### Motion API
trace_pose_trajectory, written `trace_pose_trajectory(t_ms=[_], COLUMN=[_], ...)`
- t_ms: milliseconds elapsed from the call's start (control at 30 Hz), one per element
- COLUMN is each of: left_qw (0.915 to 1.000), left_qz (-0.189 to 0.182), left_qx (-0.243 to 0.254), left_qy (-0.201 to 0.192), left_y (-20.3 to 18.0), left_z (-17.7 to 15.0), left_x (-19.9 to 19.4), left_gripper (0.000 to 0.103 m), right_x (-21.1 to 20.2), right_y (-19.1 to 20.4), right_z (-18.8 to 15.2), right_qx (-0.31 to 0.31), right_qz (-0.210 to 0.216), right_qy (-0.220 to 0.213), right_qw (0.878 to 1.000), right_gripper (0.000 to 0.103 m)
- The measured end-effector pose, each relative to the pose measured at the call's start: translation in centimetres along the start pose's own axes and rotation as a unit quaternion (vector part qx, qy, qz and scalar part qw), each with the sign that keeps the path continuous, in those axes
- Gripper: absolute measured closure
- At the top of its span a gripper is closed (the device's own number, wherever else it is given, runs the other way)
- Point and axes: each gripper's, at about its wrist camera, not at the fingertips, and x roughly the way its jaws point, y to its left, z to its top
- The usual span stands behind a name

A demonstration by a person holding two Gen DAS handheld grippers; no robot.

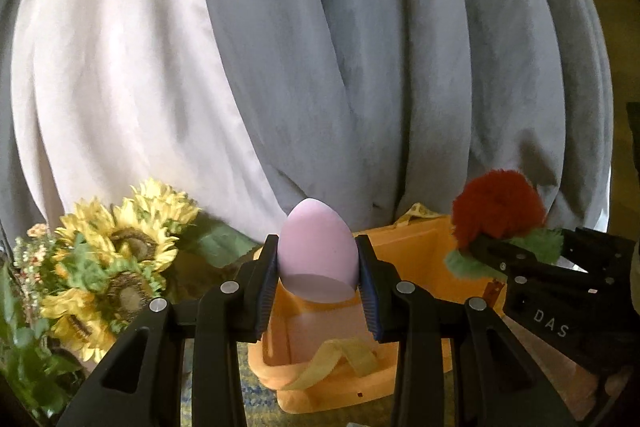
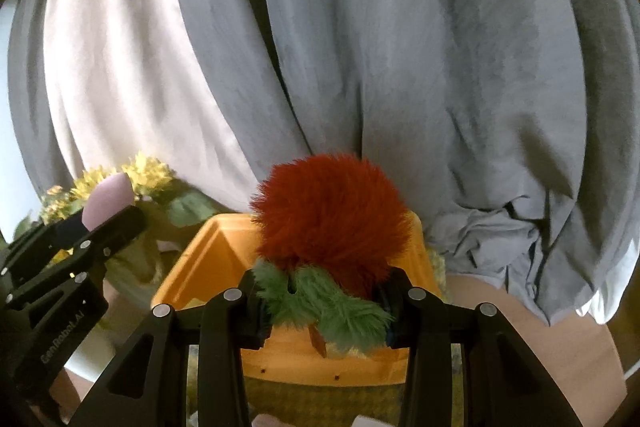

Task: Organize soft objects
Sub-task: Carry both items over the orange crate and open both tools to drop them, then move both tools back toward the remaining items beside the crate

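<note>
My left gripper (image 1: 318, 267) is shut on a pink egg-shaped sponge (image 1: 316, 247) and holds it above the orange fabric bin (image 1: 416, 247). My right gripper (image 2: 320, 295) is shut on a red and green fluffy plush (image 2: 332, 215) and holds it over the same orange bin (image 2: 208, 259). In the left wrist view the right gripper (image 1: 480, 251) and its plush (image 1: 498, 207) are to the right, level with the sponge. In the right wrist view the left gripper (image 2: 104, 223) and the sponge (image 2: 108, 201) are at the left.
A bunch of artificial sunflowers (image 1: 116, 251) stands left of the bin. Grey curtains (image 1: 360, 67) and white curtains (image 1: 112, 67) hang close behind. The bin has pale yellow handles (image 1: 340, 359). A wooden table surface (image 2: 560, 339) shows at the right.
</note>
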Motion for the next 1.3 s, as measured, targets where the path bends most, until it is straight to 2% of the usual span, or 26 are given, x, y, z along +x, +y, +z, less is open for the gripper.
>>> trace_pose_trajectory(t_ms=[267, 467, 567, 633, 700, 733, 800, 933, 1300], left_qw=[0.9975, 0.992, 0.9904, 0.9904, 0.9906, 0.9906, 0.9903, 0.991, 0.9966], left_qz=[-0.027, -0.054, -0.055, -0.053, -0.047, -0.046, -0.047, -0.043, -0.032], left_qx=[-0.005, -0.003, -0.001, 0.001, 0.003, 0.003, 0.005, 0.01, 0.013], left_qy=[0.066, 0.114, 0.127, 0.128, 0.129, 0.129, 0.131, 0.127, 0.075], left_y=[0.2, 0.3, 0.3, 0.3, 0.4, 0.4, 0.4, 0.3, 0.7], left_z=[-0.6, -1.2, -1.5, -1.6, -1.7, -1.7, -1.7, -1.6, -0.3], left_x=[5.4, 8.5, 9.2, 9.5, 9.6, 9.5, 9.3, 8.5, 2.8], left_gripper=[0.066, 0.066, 0.053, 0.044, 0.037, 0.037, 0.034, 0.022, 0.015], right_x=[4.1, 7.2, 8.3, 8.7, 8.8, 8.8, 8.6, 7.8, 2.0], right_y=[-0.2, -0.3, -0.7, -1.1, -1.3, -1.5, -1.8, -2.0, -0.8], right_z=[0.3, 0.0, -0.3, -0.5, -0.6, -0.6, -0.6, -0.3, 0.8], right_qx=[-0.016, -0.022, -0.015, -0.006, -0.003, -0.002, 0.0, 0.003, -0.013], right_qz=[0.0, 0.002, 0.002, 0.0, -0.01, -0.018, -0.029, -0.033, -0.05], right_qy=[0.039, 0.076, 0.075, 0.081, 0.08, 0.078, 0.074, 0.067, 0.001], right_qw=[0.999, 0.997, 0.997, 0.997, 0.997, 0.997, 0.997, 0.997, 0.999], right_gripper=[0.062, 0.061, 0.053, 0.041, 0.032, 0.03, 0.029, 0.029, 0.025])
